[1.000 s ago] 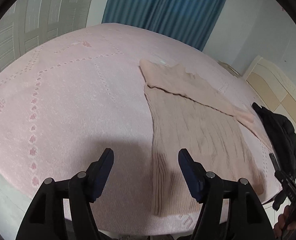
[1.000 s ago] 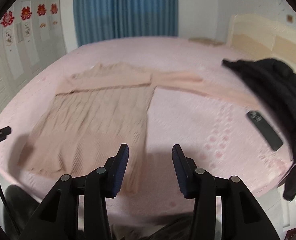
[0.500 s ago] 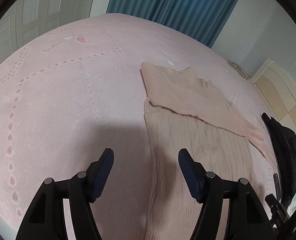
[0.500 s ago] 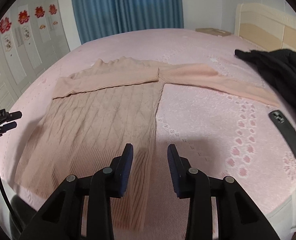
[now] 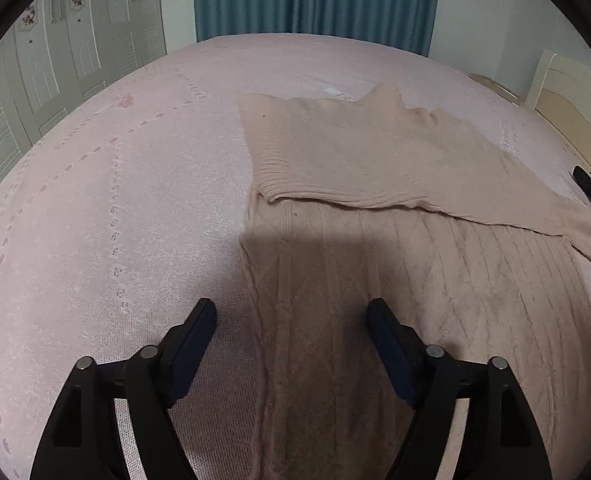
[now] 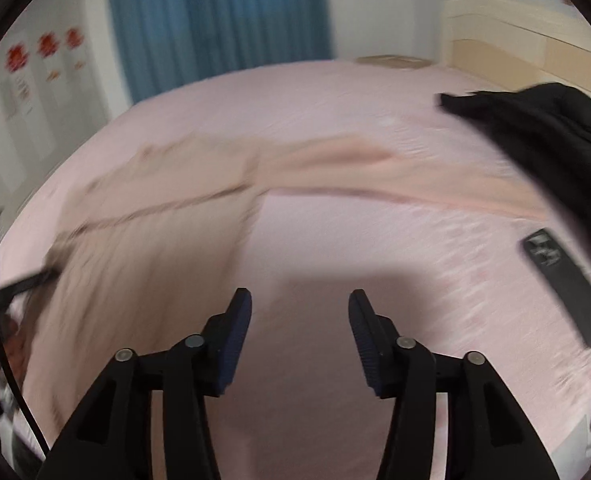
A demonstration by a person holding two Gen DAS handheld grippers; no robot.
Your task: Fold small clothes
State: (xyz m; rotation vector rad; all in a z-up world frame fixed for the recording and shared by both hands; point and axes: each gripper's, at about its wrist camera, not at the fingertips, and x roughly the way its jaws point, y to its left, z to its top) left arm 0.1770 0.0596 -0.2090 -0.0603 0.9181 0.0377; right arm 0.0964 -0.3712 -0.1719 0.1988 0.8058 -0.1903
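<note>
Knitwear fills far more of both views than it did a second ago: the beige sweater [image 5: 375,280] lies flat on the pink bed [image 5: 95,220], its upper part folded down across the cable-knit body, and one long sleeve [image 6: 375,164] stretches out sideways toward the black jacket [image 6: 543,136] near the headboard. In the left wrist view the left tool [image 5: 291,314] now hangs over the sweater's left side edge, with the left finger above bare bedspread and the right finger above the knit; a second ago that edge sat further off and the sweater's hem was in view, which it no longer is. Its jaws are opening, wider apart than in the earlier frames, and nothing is pinched between them. In the right wrist view the right tool [image 6: 299,308] hovers over plain bedspread just beside the sweater's right side edge, below the armpit where the sleeve branches off; half a second ago the same edge ran between its fingers. Its jaws narrowed and are now opening again, with no cloth between them. This view is smeared with motion, where the earlier ones were sharper. The black phone [image 6: 563,276] lies on the bed to the right, closer to the frame edge than before.
</note>
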